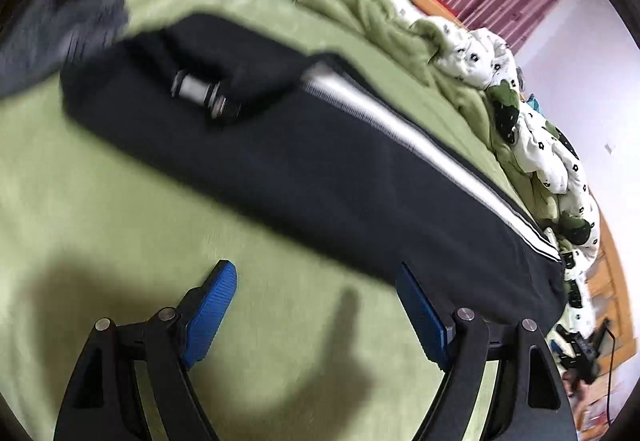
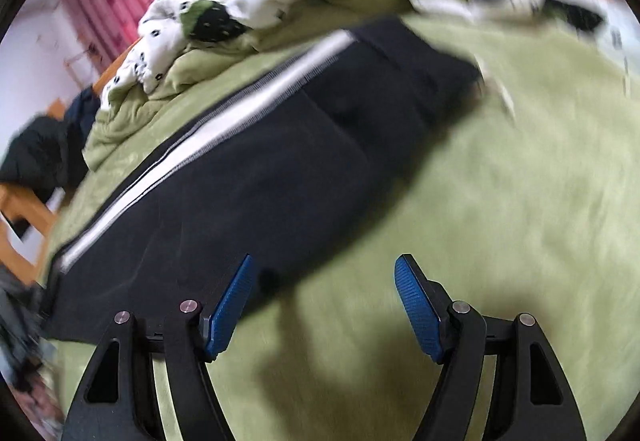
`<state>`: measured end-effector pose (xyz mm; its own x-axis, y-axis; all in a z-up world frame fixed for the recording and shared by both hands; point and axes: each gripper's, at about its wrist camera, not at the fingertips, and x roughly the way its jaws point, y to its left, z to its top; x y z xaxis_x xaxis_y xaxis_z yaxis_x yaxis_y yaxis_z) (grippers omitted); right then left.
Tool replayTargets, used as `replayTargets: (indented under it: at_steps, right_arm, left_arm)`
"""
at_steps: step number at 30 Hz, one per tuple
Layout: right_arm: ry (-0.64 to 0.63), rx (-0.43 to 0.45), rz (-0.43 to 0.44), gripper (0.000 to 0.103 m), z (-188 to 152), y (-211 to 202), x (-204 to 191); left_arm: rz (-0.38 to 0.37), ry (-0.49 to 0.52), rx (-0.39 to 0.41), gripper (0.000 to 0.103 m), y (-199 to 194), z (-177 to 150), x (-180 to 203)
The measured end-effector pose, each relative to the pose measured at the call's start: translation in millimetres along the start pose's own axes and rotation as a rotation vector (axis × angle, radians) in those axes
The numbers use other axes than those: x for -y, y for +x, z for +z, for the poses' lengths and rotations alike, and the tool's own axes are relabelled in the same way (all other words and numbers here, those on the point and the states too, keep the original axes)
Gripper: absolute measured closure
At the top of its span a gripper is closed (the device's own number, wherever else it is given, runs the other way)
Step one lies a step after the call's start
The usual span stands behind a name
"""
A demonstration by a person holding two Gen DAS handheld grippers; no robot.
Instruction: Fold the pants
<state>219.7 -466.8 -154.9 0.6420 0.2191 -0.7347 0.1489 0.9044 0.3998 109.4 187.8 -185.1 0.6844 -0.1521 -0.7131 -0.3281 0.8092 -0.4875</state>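
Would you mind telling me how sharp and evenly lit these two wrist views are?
Left wrist view: the pants and quilt are smeared by motion blur, while the left gripper is crisp and casts a dark shadow on the green blanket. Right wrist view: similar smear, strongest top right; right gripper sharp, fisheye bending the edges.

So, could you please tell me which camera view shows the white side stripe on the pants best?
The left wrist view: the white stripe runs nearly the full length of the black pants there. The right wrist view also shows the stripe, but blurrier.
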Motion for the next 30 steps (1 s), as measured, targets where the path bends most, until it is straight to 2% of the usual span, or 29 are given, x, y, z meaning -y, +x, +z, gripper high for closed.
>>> replayTargets:
  at_steps: [2,5,10,11,12,13,14,15,16,19,21,23,26,30]
  right_arm:
    - [0.047,0.031,0.031,0.029,-1.9,2.8,6.2]
    - [0.083,0.059,0.075,0.018,10.5,13.5,4.3]
    - [0.064,0.060,0.061,0.021,41.9,51.3,-11.6]
    - [0.072,0.070,0.038,0.029,50.5,61.7,-13.1]
    - [0.088,0.075,0.017,0.047,56.9,67.3,-12.9]
    - [0.113,0.079,-0.002,0.059,64.2,73.8,-11.6]
    - [0.156,0.085,0.011,0.076,72.1,80.7,-6.9]
    - [0.183,0.091,0.026,0.082,76.9,83.8,-5.1]
    - [0.206,0.104,0.042,0.084,80.6,84.0,-3.1]
    - [0.169,0.133,0.047,0.087,85.4,69.6,-9.3]
    - [0.143,0.154,0.061,0.088,84.3,51.7,-10.2]
    - [0.144,0.150,0.064,0.089,83.0,35.0,-7.6]
    - [0.127,0.140,0.053,0.089,75.0,4.3,4.5]
    - [0.128,0.137,0.030,0.089,55.2,-45.4,43.3]
  left_arm:
    - [-0.008,-0.004,0.034,0.022,-1.5,-1.5,-1.7]
    - [-0.028,-0.065,0.030,0.018,7.4,11.9,-4.2]
    - [-0.008,-0.148,0.075,0.019,28.8,38.5,-7.8]
    - [-0.004,-0.166,0.089,0.020,31.7,44.0,-9.8]
    - [0.009,-0.195,0.112,0.025,36.2,51.4,-11.0]
    - [0.023,-0.213,0.121,0.031,39.6,57.2,-12.5]
    - [0.038,-0.219,0.119,0.051,43.5,62.4,-13.0]
    - [0.068,-0.218,0.110,0.076,49.1,69.0,-13.3]
    - [0.097,-0.208,0.092,0.087,53.9,74.8,-14.6]
    - [0.079,-0.207,0.093,0.091,45.8,75.1,-14.4]
    - [0.098,-0.149,0.104,0.092,32.5,70.8,-4.0]
    - [0.082,-0.126,0.100,0.092,20.2,64.6,1.4]
    - [0.049,-0.086,0.075,0.092,-3.3,44.5,10.1]
    - [0.030,0.008,0.005,0.092,-31.2,-7.1,24.3]
